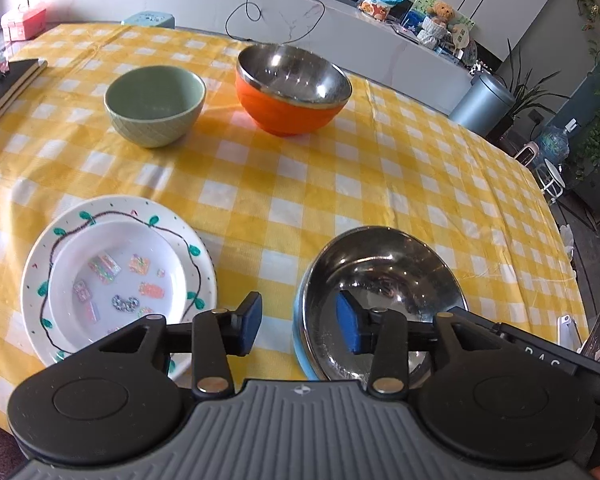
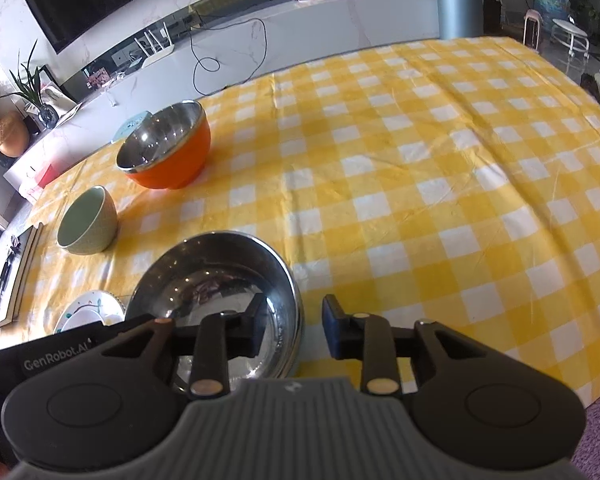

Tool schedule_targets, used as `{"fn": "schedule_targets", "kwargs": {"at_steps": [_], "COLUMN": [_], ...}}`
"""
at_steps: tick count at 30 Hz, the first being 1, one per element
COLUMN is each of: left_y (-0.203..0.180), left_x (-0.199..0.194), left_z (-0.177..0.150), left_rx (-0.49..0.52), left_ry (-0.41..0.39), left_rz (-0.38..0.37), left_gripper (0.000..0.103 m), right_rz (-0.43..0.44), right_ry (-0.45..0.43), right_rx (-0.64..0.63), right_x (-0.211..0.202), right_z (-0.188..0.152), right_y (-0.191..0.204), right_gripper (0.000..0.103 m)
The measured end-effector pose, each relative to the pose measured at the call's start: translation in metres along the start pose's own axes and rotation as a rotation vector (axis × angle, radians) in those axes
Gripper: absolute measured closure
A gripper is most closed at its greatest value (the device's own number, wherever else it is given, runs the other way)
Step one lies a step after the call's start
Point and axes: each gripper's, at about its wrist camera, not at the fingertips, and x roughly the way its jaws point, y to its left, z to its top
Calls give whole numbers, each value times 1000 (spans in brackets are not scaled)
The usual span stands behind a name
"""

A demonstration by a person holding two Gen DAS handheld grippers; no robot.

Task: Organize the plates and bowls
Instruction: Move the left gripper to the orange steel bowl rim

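Landmark: blue-walled steel-lined bowl (image 1: 380, 300), at the near edge of the yellow-and-white checked table (image 1: 340, 168). It holds nothing but reflections.

Left tongs (image 1: 298, 330): spread. 1 blue pad hangs inside the landmark bowl, the other outside its left rim; whether either touches the rim cannot be told.

Right tongs (image 2: 294, 330): spread, straddling the landmark bowl's right rim, 1 finger over the bowl's inside, 1 outside.

Left of the landmark bowl: small white sticker-decorated dish (image 1: 120, 280) nested in a larger white plate with a hand-drawn vine border (image 1: 36, 280).

Beyond the landmark bowl, well apart: orange steel-lined bowl (image 1: 294, 88), empty; left of it a green ceramic bowl (image 1: 154, 106), empty.
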Motion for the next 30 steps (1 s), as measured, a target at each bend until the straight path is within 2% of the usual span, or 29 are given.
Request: {"fn": "schedule_targets", "kwargs": {"at_steps": [8,11,21,30], "left_y": [0,5,24,29], "left_x": [-20,-24,-18,-1], "left_z": [19,28,50,85], "left_rx": [76,70,40,56], "left_ry": [-77,-94,-102,-134], "left_rz": [24,25,48,17], "left_gripper": [54,54,53,52], "right_rz": [5,22,64,73], "right_ry": [-75,-90,-89,-86], "right_rx": [-17,-27,-97,-109], "right_x": [-12,-12,-1,28], "right_z": [11,16,33,67], "right_y": [5,12,43,56], "right_gripper": [67,67,65,65]}}
